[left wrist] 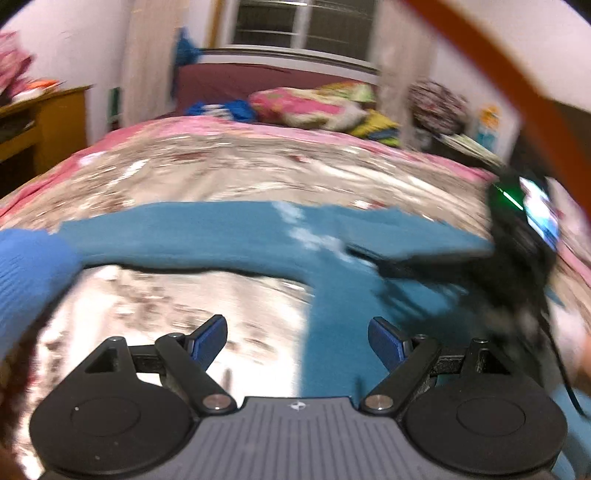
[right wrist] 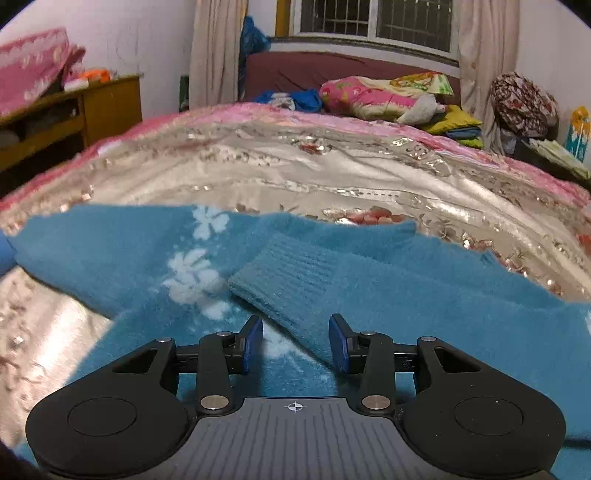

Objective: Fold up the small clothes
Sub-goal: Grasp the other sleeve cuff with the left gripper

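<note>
A floral satin bedspread (right wrist: 332, 173) is covering the bed, its pink border running along the far edge. At the far end, a heap of pillows and folded bedding (right wrist: 391, 98) is lying against the maroon headboard (right wrist: 295, 74), with curtains (right wrist: 487, 55) hanging on either side of a barred window (right wrist: 373, 18). A wooden cabinet (right wrist: 103, 107) is standing on the far left, and a patterned bundle (right wrist: 524, 103) is sitting on the far right. Nothing is lying between either tool and the garment.

The teal fleece sweater (right wrist: 424, 295) is lying spread across the near part of the bedspread, white flower prints running down its middle. One sleeve is lying folded in over the body, its ribbed cuff (right wrist: 291, 280) pointing toward the near left.

The right gripper (right wrist: 295, 341) is hovering just above that sleeve with its blue pads parted and nothing between them; the sleeve is running between the two fingers.

The left wrist view is badly blurred. The left gripper (left wrist: 297, 341) is spread wide and empty, sitting over the sweater's left edge, where the bedspread is meeting the teal cloth. The sweater's other sleeve (left wrist: 177, 236) is stretching away to the left. On the right of that view, the dark shape of the other tool (left wrist: 517, 251) is hanging over the sweater.
</note>
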{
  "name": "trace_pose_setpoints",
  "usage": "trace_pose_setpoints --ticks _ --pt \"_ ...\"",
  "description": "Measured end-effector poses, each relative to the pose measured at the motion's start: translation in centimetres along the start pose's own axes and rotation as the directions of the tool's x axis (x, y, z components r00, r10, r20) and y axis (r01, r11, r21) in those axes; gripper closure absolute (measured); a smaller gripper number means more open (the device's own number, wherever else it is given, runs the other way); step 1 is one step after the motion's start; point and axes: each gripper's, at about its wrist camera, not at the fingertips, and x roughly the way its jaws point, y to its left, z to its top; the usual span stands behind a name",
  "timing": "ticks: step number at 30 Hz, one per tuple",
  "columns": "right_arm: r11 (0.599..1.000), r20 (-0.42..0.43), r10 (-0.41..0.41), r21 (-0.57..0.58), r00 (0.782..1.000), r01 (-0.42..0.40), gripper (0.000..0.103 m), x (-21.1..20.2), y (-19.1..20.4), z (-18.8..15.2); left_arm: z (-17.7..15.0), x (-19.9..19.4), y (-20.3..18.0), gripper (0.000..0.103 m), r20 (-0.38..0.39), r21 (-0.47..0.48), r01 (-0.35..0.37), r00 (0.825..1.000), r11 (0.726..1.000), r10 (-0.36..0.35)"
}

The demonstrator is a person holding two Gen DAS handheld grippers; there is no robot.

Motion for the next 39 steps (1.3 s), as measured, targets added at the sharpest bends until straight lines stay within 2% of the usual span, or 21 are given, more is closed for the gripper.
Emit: trace_pose_setpoints --ticks 3,7,10,15,19,30,36,39 --pt "1.0 0.023 -0.002 0.0 1.0 0.002 0.063 0.0 0.1 -0.9 0.6 0.9 3.6 0.015 0.001 -0.138 -0.031 0.999 0.99 0.032" --pt "0.999 0.056 0.004 0.035 0.998 -0.006 0.061 -0.1 -0.1 -1.6 1.5 3.6 7.9 0.015 -0.036 -0.323 -0.053 0.998 0.945 0.044" --pt "0.999 0.078 0.008 0.032 0.997 -0.01 0.061 -0.1 -0.1 -2.0 1.9 5.3 9.8 0.016 -0.04 -0.385 -0.057 0.998 0.921 0.045" --pt "0.997 0.094 0.036 0.06 0.995 -0.041 0.059 -0.2 -0.6 -2.2 2.7 7.4 10.8 0.016 -0.02 -0.421 -0.065 0.998 0.905 0.063" --pt "0.995 0.103 0.051 0.075 0.993 -0.059 0.057 -0.3 -0.8 -2.4 3.2 8.6 11.6 0.016 -0.005 -0.477 -0.067 0.997 0.876 0.074" --pt "0.989 0.12 0.083 0.113 0.989 -0.096 0.056 -0.3 -1.5 -2.5 4.4 11.3 13.7 0.016 0.103 -0.645 0.025 0.993 0.764 0.055" --pt "0.985 0.127 0.094 0.129 0.987 -0.111 0.056 -0.3 -1.8 -2.6 5.4 12.0 13.0 0.019 0.135 -0.637 0.04 0.989 0.769 0.061" --pt "0.984 0.128 0.1 0.136 0.987 -0.117 0.056 -0.3 -1.9 -2.6 5.7 11.6 12.7 0.021 0.172 -0.638 0.072 0.984 0.766 0.051"
